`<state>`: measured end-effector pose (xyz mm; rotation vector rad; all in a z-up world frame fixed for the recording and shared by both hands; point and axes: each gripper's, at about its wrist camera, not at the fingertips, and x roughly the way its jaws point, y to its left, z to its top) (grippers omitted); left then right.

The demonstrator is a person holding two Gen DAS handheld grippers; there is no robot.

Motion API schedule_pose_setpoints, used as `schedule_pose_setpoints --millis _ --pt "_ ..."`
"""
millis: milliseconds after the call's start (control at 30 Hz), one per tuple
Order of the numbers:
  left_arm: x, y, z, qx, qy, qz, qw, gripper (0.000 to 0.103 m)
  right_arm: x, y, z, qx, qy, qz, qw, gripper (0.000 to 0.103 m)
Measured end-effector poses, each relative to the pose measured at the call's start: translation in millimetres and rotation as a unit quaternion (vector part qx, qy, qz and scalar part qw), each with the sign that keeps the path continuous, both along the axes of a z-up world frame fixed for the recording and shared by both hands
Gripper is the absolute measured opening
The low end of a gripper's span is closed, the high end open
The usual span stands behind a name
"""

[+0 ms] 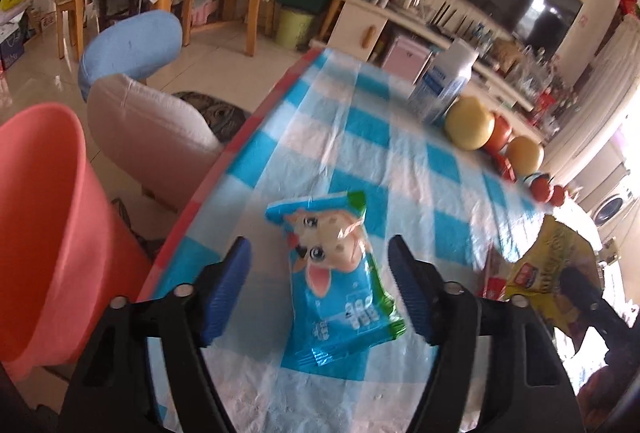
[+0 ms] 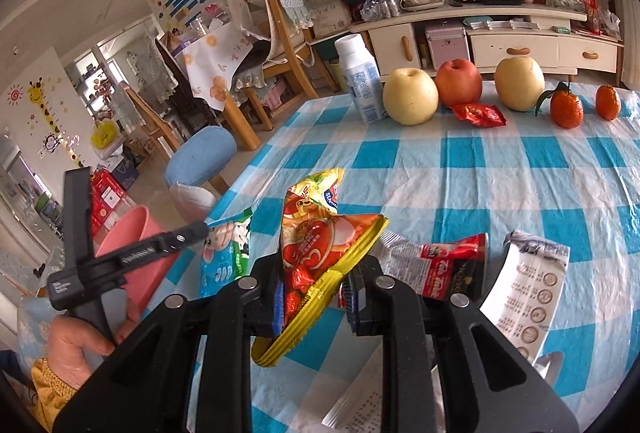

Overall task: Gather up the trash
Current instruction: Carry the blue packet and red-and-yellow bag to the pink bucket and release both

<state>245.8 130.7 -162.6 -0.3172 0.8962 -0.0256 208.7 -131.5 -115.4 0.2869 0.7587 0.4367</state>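
Over tablecloth: left fingers spread around blue wrapper; right fingers pinch yellow-red packet.

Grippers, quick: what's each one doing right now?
Left gripper: open, jaws either side of the blue cartoon wrapper on the table, not gripping.
Right gripper: closed on the red and yellow snack bag.

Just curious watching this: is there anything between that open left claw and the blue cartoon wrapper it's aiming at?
Nothing visible. The blue wrapper lies flat on the checked tablecloth, right between the open fingers of the left gripper.
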Motion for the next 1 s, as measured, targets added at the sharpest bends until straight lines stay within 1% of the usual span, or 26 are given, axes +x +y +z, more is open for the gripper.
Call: schedule_pose_setpoints --millis 133,233,267,300,333,400,467,567,667,733,867,1000 --pt "3.7 -16.2 -13.5 0.016 0.019 -0.001 0.9997 0.086 -3.2 6.1 -3.2 -0.008 -0.003 0.010 1.000 0.024" --pt "12.0 -24.9 -25.2 0.044 0.040 0.008 0.9982 0.086 -3.1 6.7 -5.9 -0.005 -0.001 0.015 1.000 0.024" --pt "14.7 -25.2 -28.2 0.048 0.046 0.012 0.9977 0.086 -2.3 6.2 -6.9 -0.005 0.001 0.016 1.000 0.024" --pt "17.3 -25.3 -30.9 0.049 0.049 0.016 0.9975 0.086 -2.2 5.8 -8.4 -0.005 0.002 0.017 1.000 0.024" --pt "18.8 -26.0 -30.3 0.053 0.044 0.018 0.9975 0.086 -2.0 5.0 -10.0 -0.005 0.004 0.018 1.000 0.024" --pt "21.2 -29.2 -30.2 0.062 0.044 0.016 0.9970 0.080 -1.2 3.5 -13.3 -0.004 0.009 0.019 1.000 0.024" --pt "22.3 -32.0 -29.1 0.076 0.042 0.013 0.9961 0.054 -1.2 3.0 -16.3 -0.003 0.013 0.019 1.000 0.024" --pt "21.4 -32.0 -25.9 0.062 0.040 0.001 0.9973 0.046 -0.7 3.4 -19.4 -0.003 0.018 0.020 1.000 0.024" --pt "20.1 -30.4 -22.4 0.050 0.037 -0.006 0.9980 0.043 -1.5 7.1 -18.9 -0.003 0.019 0.023 1.000 0.024" --pt "18.2 -26.2 -18.7 0.039 0.033 -0.005 0.9987 0.042 -3.0 12.3 -16.8 -0.006 0.016 0.028 0.999 0.024" --pt "13.0 -13.0 -3.5 0.019 0.011 0.008 0.9997 0.042 -5.3 25.9 -13.4 -0.011 0.015 0.041 0.999 0.024" --pt "6.1 5.3 15.2 0.010 -0.016 0.028 0.9994 0.042 -7.8 42.4 -8.5 -0.009 0.013 0.054 0.998 0.024"
